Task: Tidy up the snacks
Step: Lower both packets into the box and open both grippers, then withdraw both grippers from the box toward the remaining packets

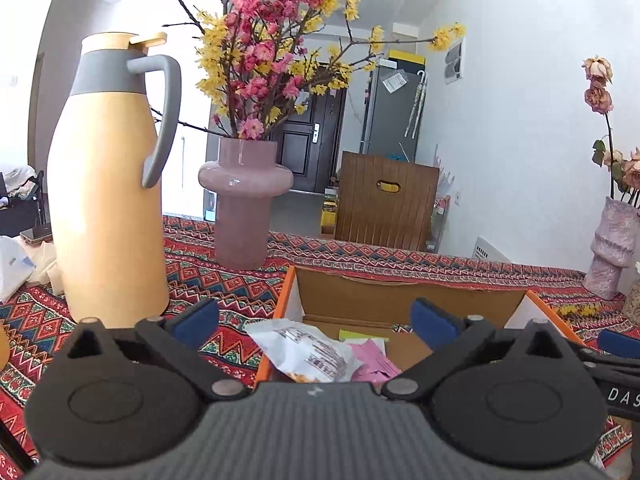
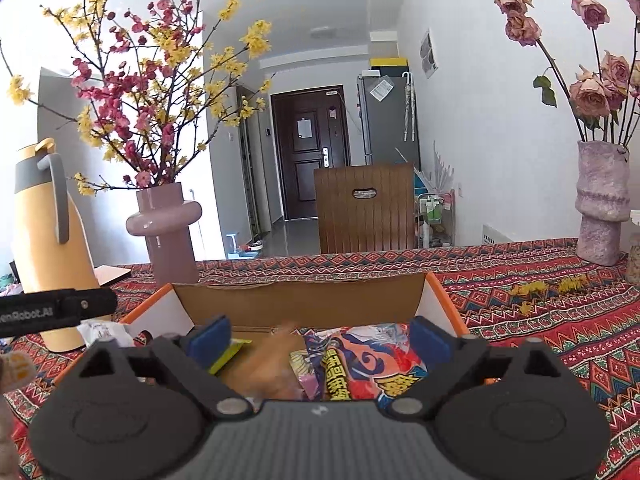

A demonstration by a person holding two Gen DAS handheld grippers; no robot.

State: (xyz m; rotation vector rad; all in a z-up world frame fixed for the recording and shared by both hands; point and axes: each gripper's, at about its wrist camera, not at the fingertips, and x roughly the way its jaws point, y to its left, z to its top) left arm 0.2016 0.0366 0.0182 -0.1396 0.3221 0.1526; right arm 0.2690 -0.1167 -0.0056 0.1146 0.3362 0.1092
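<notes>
Left view: left gripper (image 1: pixel 314 318) spread wide, empty, above box (image 1: pixel 400 294); white packet (image 1: pixel 308 354) drapes its rim, pink packet (image 1: pixel 374 362) inside.
Right view: right gripper (image 2: pixel 320 338) wide apart, empty; red packet (image 2: pixel 368 368) lies in the box.
Progress: several snacks boxed; white packet likely needs settling.

Light: bright daylight, walls washed out | Edges: fisheye bending, dark corners | Blur: tan snack (image 2: pixel 276 364) smeared — rest sharp

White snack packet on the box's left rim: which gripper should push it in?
Left, probably. The white snack packet lies between the left gripper pads, both open. The right gripper hovers over the colorful packets further right in the cardboard box.
</notes>
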